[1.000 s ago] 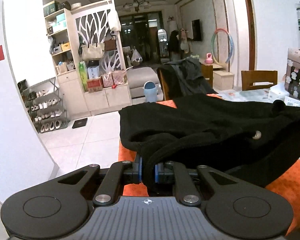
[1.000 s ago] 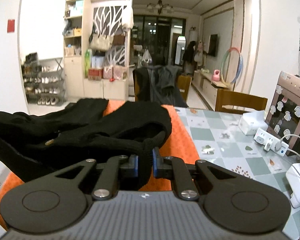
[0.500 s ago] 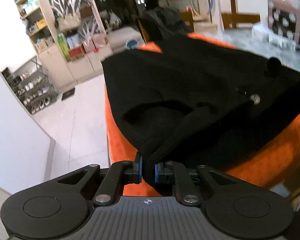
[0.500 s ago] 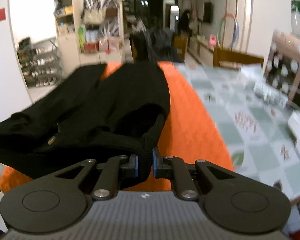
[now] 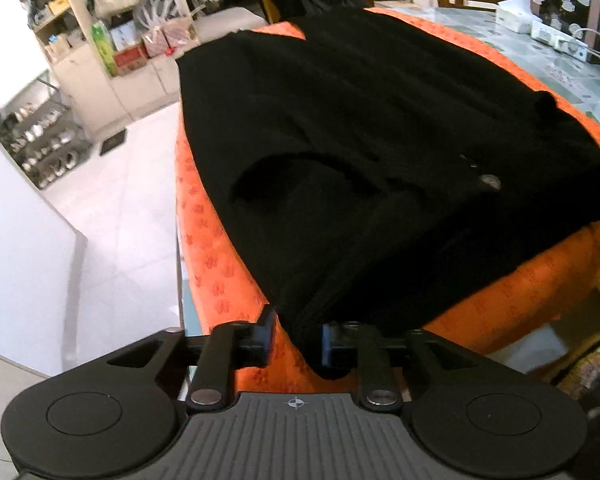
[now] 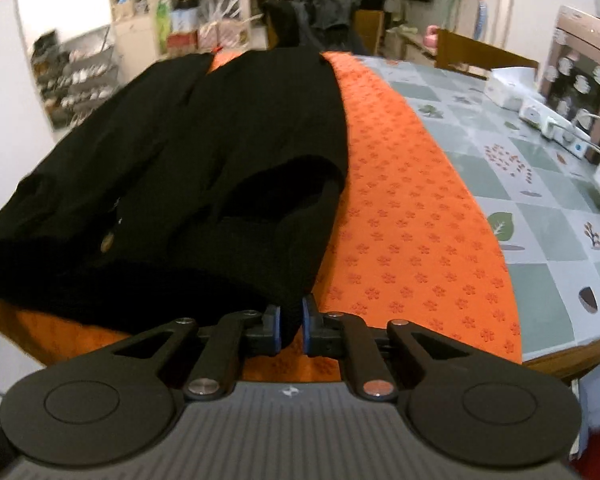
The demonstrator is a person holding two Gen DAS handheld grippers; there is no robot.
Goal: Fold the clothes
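Observation:
A black knitted garment (image 5: pixel 360 128) with a small round button lies spread on an orange mat (image 5: pixel 212 256) over the table. In the left wrist view its near corner hangs between the jaws of my left gripper (image 5: pixel 296 340), which are opening; a gap shows beside the left pad, so the cloth is no longer pinched. In the right wrist view the same black garment (image 6: pixel 220 152) lies on the orange mat (image 6: pixel 412 220), and my right gripper (image 6: pixel 291 324) is shut on its other near corner at the table's front edge.
A tiled tablecloth (image 6: pixel 540 200) covers the table to the right of the mat, with a power strip (image 6: pixel 556 132), cables and a tissue box (image 6: pixel 508 84) near a brown appliance (image 6: pixel 588 68). Chairs stand behind the table. Open floor and shelving lie to the left (image 5: pixel 112 184).
Both grippers came down and lowered the raised black garment flat onto the orange mat. The left jaws, shut on the corner before, have parted; the right jaws stay shut on theirs.

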